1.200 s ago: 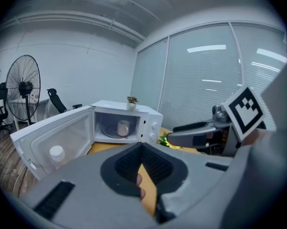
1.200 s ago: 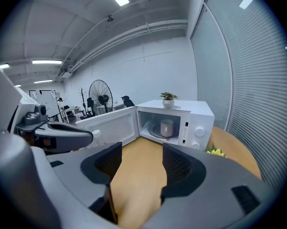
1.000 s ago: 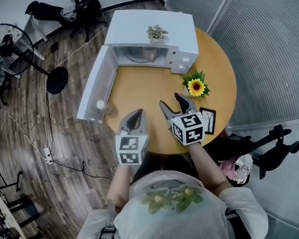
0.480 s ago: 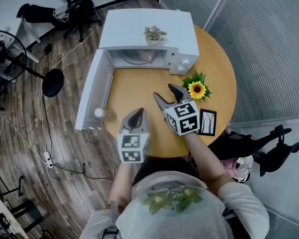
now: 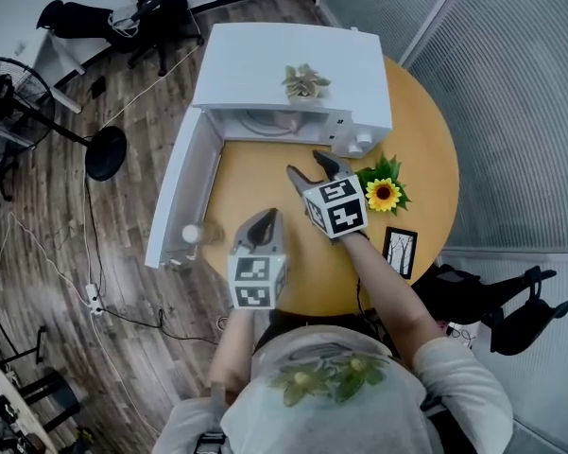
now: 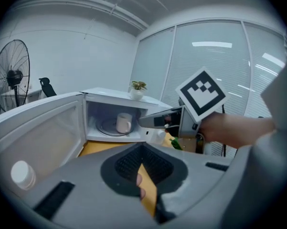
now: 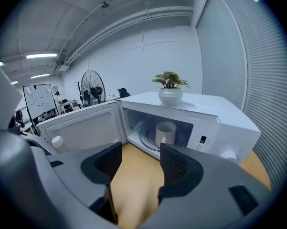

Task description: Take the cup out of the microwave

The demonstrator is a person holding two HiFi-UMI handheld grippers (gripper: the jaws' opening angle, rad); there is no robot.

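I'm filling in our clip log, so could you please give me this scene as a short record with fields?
microwave: on round table, door open
cup: upright inside microwave, untouched
right hand-held gripper: open, empty, pointed at cup, outside the cavity
left hand-held gripper: shut, empty, over table's near side
on microwave top: small potted plant

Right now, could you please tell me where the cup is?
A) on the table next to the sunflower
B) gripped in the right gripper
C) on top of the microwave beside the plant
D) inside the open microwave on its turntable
D: the cup stands on the turntable inside the microwave, whose door hangs open, while the right gripper is open and empty in front of it.
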